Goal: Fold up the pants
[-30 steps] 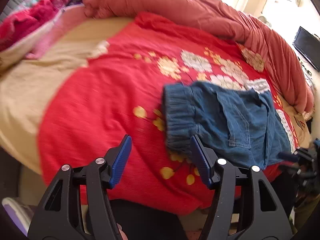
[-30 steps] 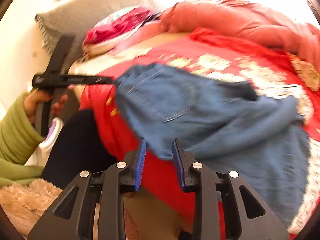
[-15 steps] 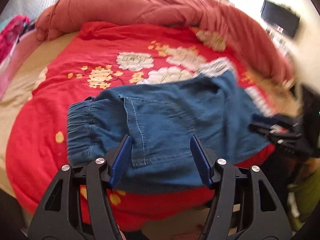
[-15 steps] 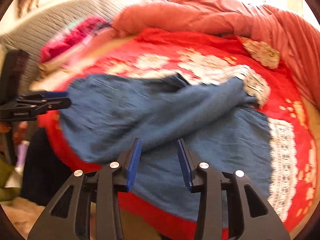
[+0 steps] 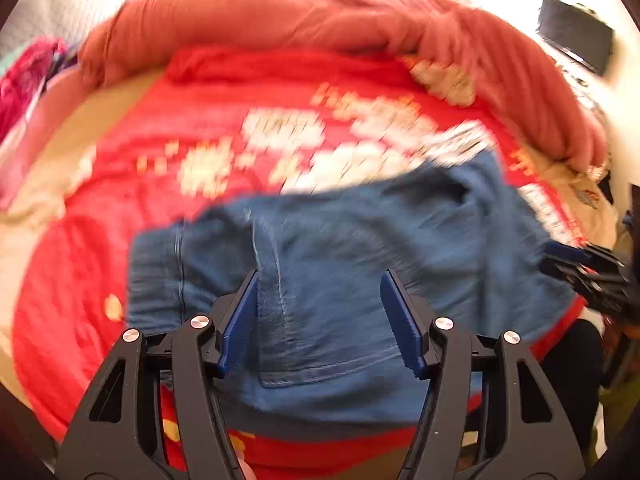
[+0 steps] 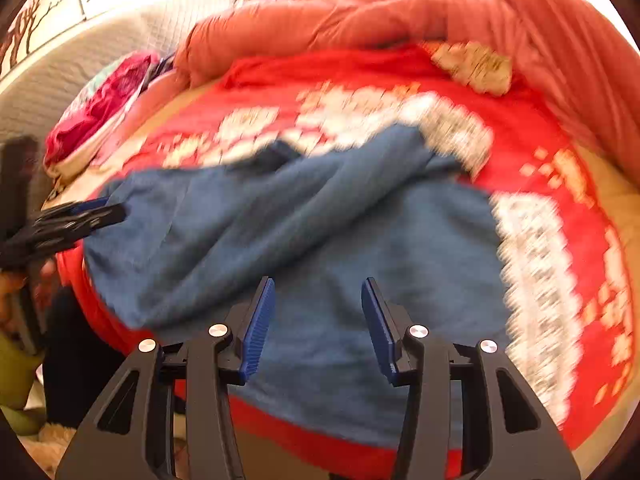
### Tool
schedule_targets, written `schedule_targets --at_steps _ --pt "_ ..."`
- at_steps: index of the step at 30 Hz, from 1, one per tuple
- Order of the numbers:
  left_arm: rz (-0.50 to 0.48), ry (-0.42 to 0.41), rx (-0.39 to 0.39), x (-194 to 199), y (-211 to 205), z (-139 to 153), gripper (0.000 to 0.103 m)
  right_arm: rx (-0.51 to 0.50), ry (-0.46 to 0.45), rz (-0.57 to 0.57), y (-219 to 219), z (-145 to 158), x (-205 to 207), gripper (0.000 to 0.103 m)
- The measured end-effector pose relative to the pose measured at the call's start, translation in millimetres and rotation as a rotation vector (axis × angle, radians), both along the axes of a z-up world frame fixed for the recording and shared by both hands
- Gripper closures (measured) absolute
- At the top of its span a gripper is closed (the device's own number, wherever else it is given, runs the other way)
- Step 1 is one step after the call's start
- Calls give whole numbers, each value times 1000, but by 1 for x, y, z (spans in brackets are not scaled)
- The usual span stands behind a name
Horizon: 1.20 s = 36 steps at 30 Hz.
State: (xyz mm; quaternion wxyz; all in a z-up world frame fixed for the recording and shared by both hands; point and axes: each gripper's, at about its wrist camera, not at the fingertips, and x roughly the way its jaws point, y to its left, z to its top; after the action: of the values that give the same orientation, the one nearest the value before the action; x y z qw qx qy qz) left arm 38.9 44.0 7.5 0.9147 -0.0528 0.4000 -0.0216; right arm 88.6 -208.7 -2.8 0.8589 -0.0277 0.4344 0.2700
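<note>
You are hovering both grippers over the rumpled blue denim pants (image 5: 340, 280) lying at the near edge of the red flowered bed (image 5: 100, 272). Your right gripper (image 6: 318, 320) has just been spreading its fingers, nothing between them; the left gripper (image 5: 318, 312) is hanging released too, so regrasping comes next.

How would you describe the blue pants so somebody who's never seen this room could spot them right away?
Start at the bed with the red flowered cover and the salmon quilt bunched along its far side. On the cover's near edge lie the rumpled blue denim pants, gathered waistband at one end. They are the only blue cloth there; everything around them is red, pink or cream.
</note>
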Motion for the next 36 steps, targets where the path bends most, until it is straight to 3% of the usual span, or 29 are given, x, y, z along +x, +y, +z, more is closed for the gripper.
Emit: schedule_targets --at_steps 5,11,14,20,26,30,36 --pt "-144 -29 -99 -2 -36 18 49 -58 -69 -19 4 22 32 55" --pt "-323 45 -203 12 -89 -2 49 -109 -80 24 34 32 86 53" --pt "-335 84 -206 21 -104 -18 51 -146 -55 56 58 26 113 53" --pt "-318 150 -210 37 -108 -45 66 -269 18 77 102 -11 160 53" --pt "-325 151 -221 39 -107 -52 67 -369 49 40 123 -48 190 54" --pt "-333 147 -222 40 -108 -52 67 -354 38 21 116 -53 196 90" --pt "-329 130 -251 46 -103 -50 66 -140 12 -68 64 -22 184 94"
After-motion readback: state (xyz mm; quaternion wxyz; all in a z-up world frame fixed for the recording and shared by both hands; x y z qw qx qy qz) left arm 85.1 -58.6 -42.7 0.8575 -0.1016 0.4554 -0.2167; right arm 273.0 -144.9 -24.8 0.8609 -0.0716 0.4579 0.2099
